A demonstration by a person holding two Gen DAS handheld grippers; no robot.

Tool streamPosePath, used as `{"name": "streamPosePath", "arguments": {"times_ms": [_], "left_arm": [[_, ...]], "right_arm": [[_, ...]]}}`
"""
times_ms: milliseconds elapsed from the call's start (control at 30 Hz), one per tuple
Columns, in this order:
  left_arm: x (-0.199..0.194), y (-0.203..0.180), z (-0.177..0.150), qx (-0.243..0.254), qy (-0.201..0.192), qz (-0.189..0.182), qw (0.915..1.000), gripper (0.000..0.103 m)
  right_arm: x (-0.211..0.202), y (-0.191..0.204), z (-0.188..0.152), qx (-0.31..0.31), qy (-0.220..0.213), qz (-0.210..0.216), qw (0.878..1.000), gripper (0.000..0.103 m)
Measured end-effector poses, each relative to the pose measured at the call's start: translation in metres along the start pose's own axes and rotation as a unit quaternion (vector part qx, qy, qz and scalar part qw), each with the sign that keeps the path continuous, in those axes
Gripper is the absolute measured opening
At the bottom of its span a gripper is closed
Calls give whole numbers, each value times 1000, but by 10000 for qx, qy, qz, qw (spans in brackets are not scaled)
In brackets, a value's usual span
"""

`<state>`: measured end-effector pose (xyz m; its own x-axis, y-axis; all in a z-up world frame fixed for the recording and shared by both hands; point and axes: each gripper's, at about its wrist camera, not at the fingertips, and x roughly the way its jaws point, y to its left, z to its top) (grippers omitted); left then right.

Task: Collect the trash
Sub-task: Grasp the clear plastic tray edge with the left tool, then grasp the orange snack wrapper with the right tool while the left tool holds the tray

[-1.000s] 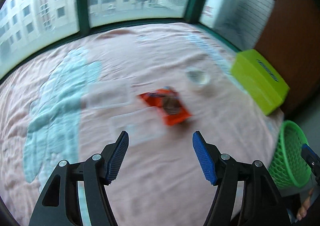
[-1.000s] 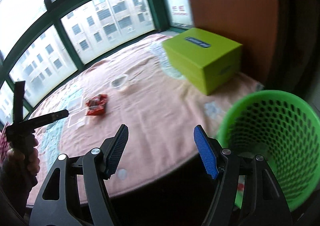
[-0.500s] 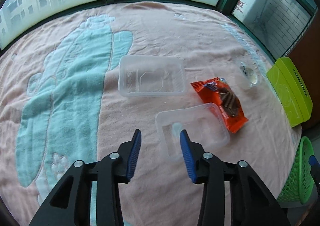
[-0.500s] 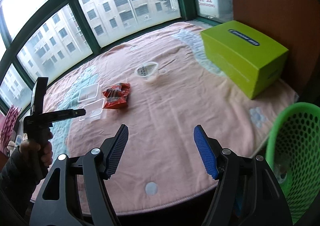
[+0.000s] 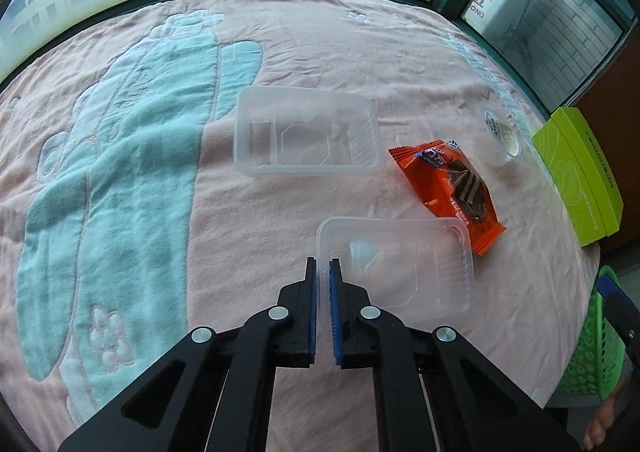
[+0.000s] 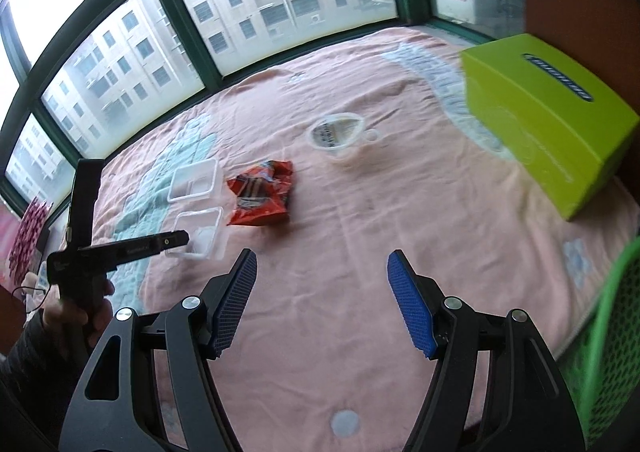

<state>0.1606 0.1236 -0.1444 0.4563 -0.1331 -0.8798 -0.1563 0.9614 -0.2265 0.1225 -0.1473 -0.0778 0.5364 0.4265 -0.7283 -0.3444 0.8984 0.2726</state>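
the left gripper (image 5: pixel 323 266) has closed since a second ago, when its blue ribbed pads stood wide apart above the bed; now the jaws are pinched together on the near left rim of a clear plastic tray (image 5: pixel 394 264), the thin wall caught between the pads. it has also come down closer to the pink blanket (image 5: pixel 280 31). the right gripper (image 6: pixel 322 280) keeps the same gap as before, jaws apart with nothing between them, but its view has swung away from the green basket (image 6: pixel 608 336), which now shows only at the right edge.

the held tray is thin, see-through and rectangular with rounded corners and moulded ribs in its floor. its far right corner overlaps the end of an orange foil snack wrapper (image 5: pixel 452 189), crinkled, with a picture of a chocolate wafer and white print too small to read. a second clear tray (image 5: pixel 306 131) lies just beyond, apart from the first. a small clear cup (image 5: pixel 502 135) with a printed lid sits near the lime green box (image 5: pixel 580 171), whose dark label is not legible. the blanket is soft terry with a raised teal pattern. the basket is perforated plastic mesh. a red sign outside the window reads "长虹".
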Motion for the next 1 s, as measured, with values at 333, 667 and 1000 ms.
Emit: {"name": "streamPosePath", "arguments": {"times_ms": [333, 667, 1000], "left_arm": [[-44, 23, -7, -70, -327, 3, 9994, 6], [-67, 47, -11, -216, -517, 61, 9984, 6], [-67, 55, -12, -269, -516, 50, 9983, 6]], "right_arm": [[54, 28, 18, -174, 298, 416, 9985, 68], [110, 39, 41, 52, 631, 669, 9958, 77], [140, 39, 44, -23, 794, 405, 9960, 73]]}}
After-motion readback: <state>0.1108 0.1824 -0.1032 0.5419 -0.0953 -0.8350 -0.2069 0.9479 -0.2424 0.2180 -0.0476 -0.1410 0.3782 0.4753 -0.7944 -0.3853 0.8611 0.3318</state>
